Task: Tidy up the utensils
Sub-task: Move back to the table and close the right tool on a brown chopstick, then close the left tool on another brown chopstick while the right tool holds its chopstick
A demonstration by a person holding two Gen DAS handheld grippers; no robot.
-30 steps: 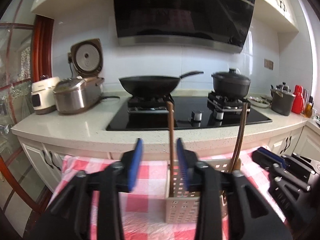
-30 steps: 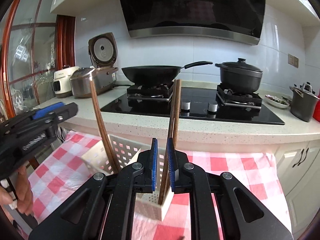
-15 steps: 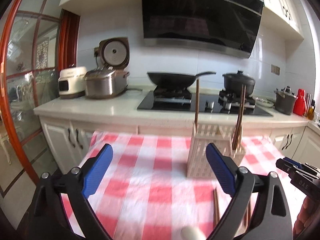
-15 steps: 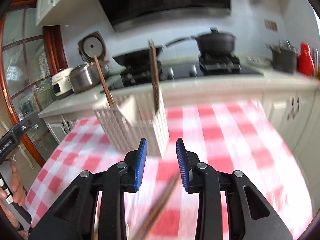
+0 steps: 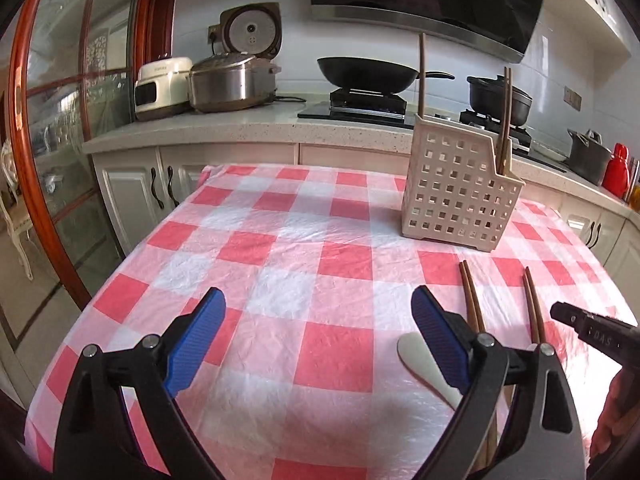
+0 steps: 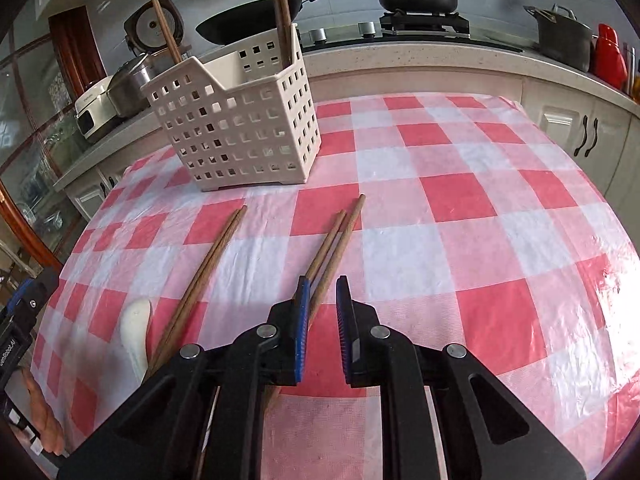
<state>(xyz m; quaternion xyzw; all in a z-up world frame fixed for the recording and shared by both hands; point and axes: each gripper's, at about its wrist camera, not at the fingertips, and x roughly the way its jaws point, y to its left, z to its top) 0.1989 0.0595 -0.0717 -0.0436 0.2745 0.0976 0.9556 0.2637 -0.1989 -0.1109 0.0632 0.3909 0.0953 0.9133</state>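
The white perforated utensil basket [image 6: 244,128] stands upright on the red-and-white checked cloth [image 6: 460,200] that covers the bench, toward its far side. In it stand three brown chopsticks: one alone [image 6: 166,28] in the left compartment, a pair [image 6: 280,4] leaning together in the right one. On the cloth nearer the cameras lie four more chopsticks in two pairs, a left pair [image 6: 208,268] and a right pair [image 6: 336,236], each pointing roughly toward the basket. One white spoon [image 6: 136,328] lies just left of the left pair, near its close end.

The right wrist view looks down into the basket's open top and shows both loose pairs along most of their length. The left wrist view shows the basket [image 5: 460,184] from its side, with the single chopstick [image 5: 421,76] and the pair [image 5: 507,116] rising above its rim; there the loose pairs [image 5: 472,300] [image 5: 534,308] and the spoon [image 5: 420,360] are partly hidden behind the tongs. It also shows two rice cookers [image 5: 228,80] on the counter behind.

The left tongs [image 5: 318,340] stand wide apart over bare cloth, holding nothing. The right tongs [image 6: 322,300] are narrow and closing; one chopstick of the right pair runs into the gap by the left pad, and whether the pads press it cannot be told. A hand [image 5: 616,412] carries the right tongs at the left wrist view's right edge.
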